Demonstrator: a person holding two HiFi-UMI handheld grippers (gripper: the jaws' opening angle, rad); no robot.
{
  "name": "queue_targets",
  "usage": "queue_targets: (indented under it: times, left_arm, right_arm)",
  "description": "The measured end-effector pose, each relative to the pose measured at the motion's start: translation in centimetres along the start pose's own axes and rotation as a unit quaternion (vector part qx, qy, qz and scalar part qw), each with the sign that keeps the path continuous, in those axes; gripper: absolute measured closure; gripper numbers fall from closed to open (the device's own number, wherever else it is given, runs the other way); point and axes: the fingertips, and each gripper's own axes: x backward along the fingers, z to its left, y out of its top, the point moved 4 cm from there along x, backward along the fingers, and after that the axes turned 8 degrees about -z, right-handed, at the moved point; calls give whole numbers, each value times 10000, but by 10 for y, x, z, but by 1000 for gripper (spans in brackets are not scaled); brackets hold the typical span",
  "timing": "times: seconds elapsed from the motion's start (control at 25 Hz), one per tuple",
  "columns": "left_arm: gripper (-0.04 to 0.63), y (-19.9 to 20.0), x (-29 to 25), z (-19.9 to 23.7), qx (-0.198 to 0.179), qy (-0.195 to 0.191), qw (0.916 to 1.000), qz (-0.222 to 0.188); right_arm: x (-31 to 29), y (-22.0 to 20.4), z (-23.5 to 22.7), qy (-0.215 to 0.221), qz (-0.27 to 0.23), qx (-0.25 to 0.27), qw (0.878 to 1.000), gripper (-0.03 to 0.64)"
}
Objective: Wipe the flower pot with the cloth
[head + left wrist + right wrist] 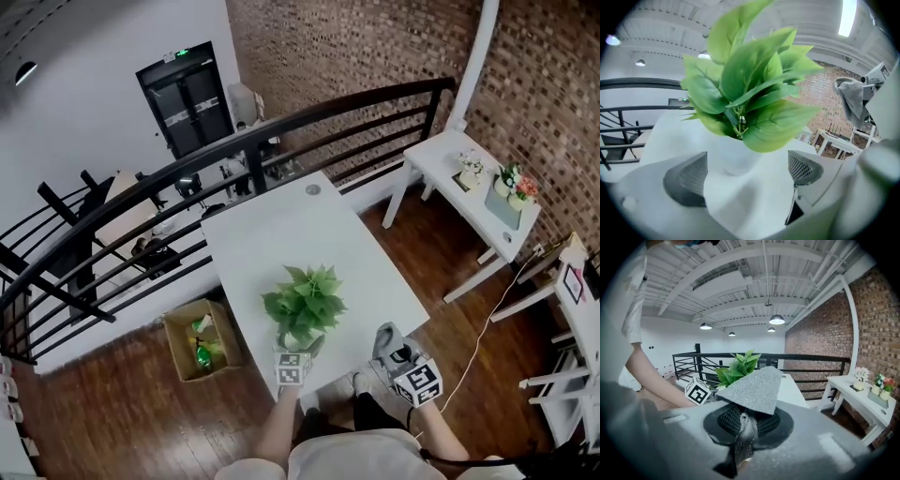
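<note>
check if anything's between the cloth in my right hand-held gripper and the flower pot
Nothing visible stands on the table between the cloth and the flower pot. The left hand-held gripper straddles the pot's near side, and the leaves overhang its rim.

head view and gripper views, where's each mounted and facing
head view: on the person's head, steeply down onto the table; forearms, left gripper, right gripper show.
left gripper view: on left gripper, along its jaws at the pot.
right gripper view: on right gripper, past the cloth toward the railing; left forearm shows.
all share the plant.
</note>
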Motion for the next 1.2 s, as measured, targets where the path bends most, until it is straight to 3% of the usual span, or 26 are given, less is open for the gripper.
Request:
queue_targets:
  times: [0.24, 0.32, 0.48, 0.64, 0.8, 0.92, 1.04, 1.2]
  left_arm:
    - [45, 31, 76, -22, 277, 509, 9940, -924]
    - [57, 52, 109, -38, 45, 741, 9891, -1273]
    - [67, 83, 160, -101, -953, 1120, 9753, -1650]
    - [86, 99, 195, -192, -758, 1442, 9651, -2050]
    - [91, 97, 208, -265, -424, 1616, 9603, -2234]
    - [100, 103, 233, -301, -758, 1670, 9586, -2179]
    - [103, 118, 252, -313, -977, 1664, 9534, -2320]
    - [123, 122, 283, -311, -949, 1739, 9480, -2492]
  right_arm:
    - [0, 18, 22, 325, -544, 46, 9980, 601]
    - [3, 31, 27, 574, -920, 136, 9940, 601]
    - [31, 43, 23, 936, -1515, 229, 9837, 601]
    - [95, 43, 2, 1233, -1811, 396, 9749, 601]
    - [151, 32, -27, 1179, -1825, 292, 9757, 601]
    - [187, 28, -29, 1019, -1660, 425, 9799, 601]
    - [208, 38, -30, 861, -1775, 504, 9791, 601]
    - [227, 45, -5, 911, -1933, 617, 9749, 601]
